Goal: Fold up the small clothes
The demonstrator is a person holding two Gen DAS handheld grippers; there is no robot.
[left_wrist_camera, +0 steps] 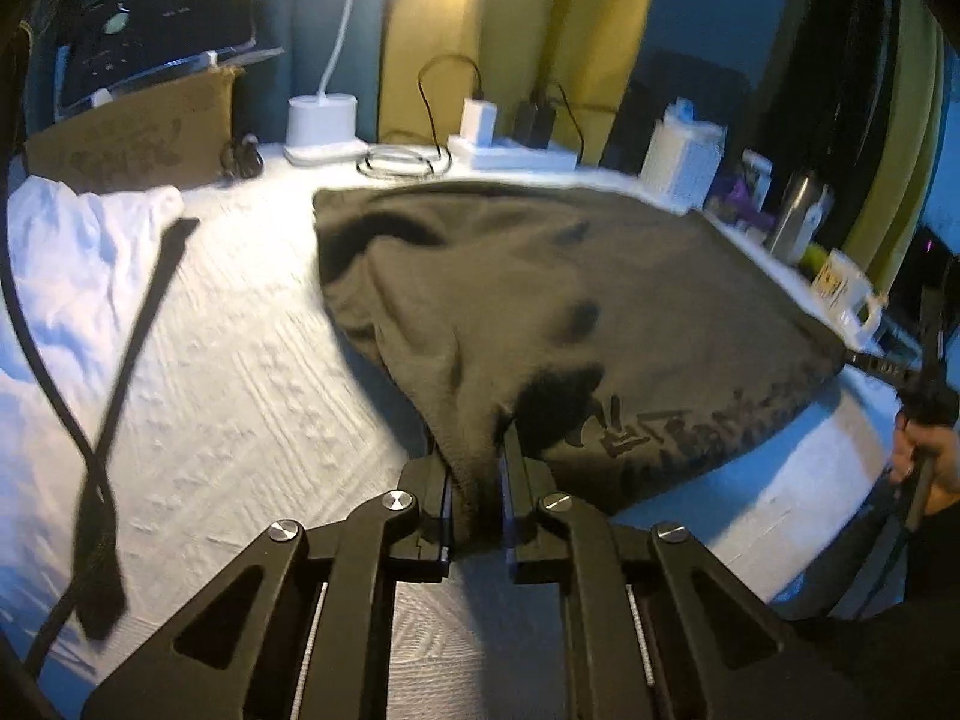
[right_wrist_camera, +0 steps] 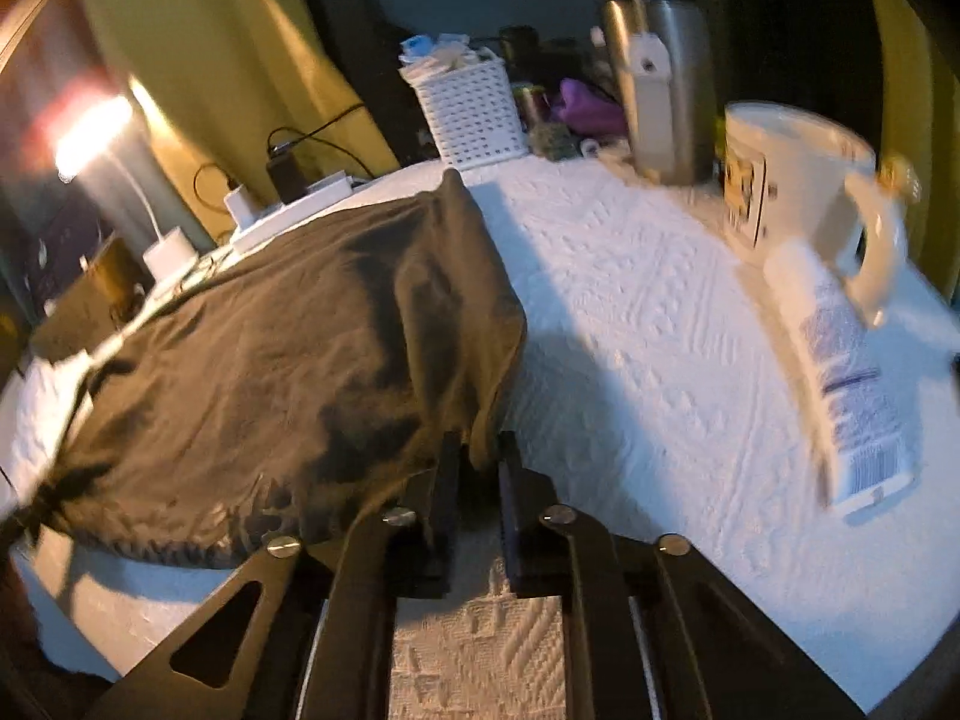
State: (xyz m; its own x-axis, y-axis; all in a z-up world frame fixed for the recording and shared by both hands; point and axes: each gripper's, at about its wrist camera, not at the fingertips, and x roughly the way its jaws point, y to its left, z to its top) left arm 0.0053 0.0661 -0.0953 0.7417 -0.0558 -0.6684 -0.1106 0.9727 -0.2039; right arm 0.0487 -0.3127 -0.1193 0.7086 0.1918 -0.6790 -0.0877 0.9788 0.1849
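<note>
Olive-brown shirt (left_wrist_camera: 540, 300) lay spread on the white textured cloth (left_wrist_camera: 240, 372) of the table, its near edge lifted off the surface. Left gripper (left_wrist_camera: 477, 480) was clamped on a bunched corner of that near hem; right gripper (right_wrist_camera: 477, 462) was clamped on the opposite near corner. White garment (left_wrist_camera: 72, 252) lay crumpled well to the left. Mug (right_wrist_camera: 798, 180) and tube (right_wrist_camera: 840, 384) sat to the right, apart from the shirt. White basket (right_wrist_camera: 474, 114) stood behind.
</note>
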